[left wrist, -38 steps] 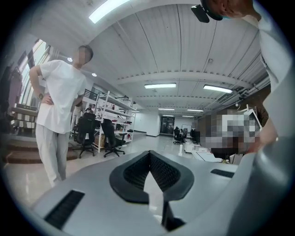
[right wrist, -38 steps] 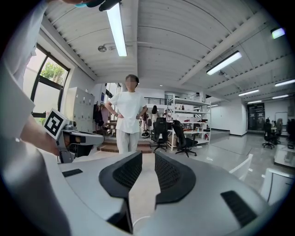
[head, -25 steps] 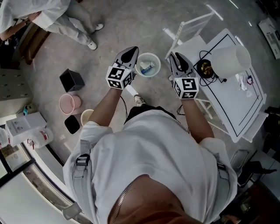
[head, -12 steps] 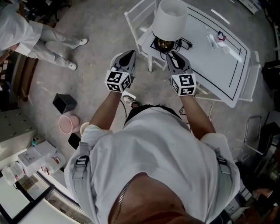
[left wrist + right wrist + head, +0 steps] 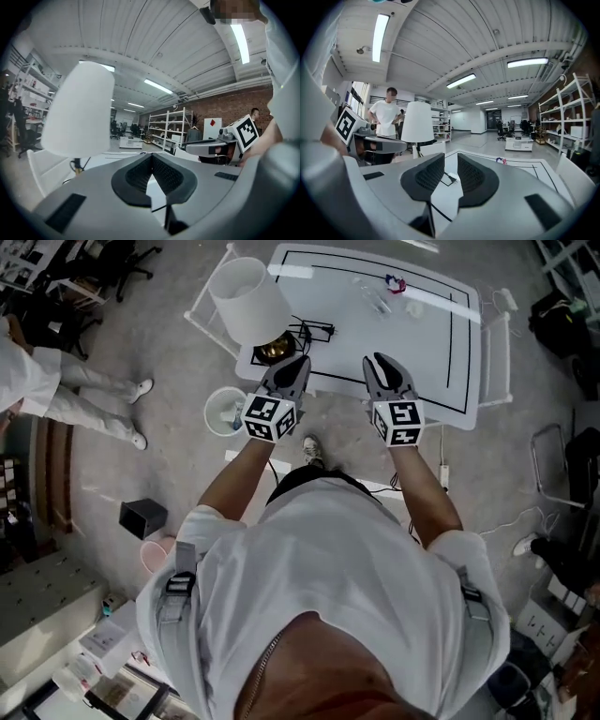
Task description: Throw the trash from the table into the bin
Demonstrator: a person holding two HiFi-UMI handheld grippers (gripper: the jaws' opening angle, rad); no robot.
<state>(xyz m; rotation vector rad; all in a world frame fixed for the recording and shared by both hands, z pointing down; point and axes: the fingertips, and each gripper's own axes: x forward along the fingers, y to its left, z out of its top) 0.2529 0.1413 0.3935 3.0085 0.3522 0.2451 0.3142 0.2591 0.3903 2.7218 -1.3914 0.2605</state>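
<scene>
Far across the counter [image 5: 427, 352], the trash [image 5: 394, 283] sits by the far edge; bin [image 5: 225, 412] stands on the floor beside the lamp [image 5: 248, 298]. Left gripper [image 5: 298, 364] fingers pinched together, empty; right gripper [image 5: 380, 362] fingers narrowly apart, nothing between.

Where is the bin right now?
In the head view the bin stands on the floor at the left, by the white table's corner that bears the lamp, just left of the left gripper.
</scene>
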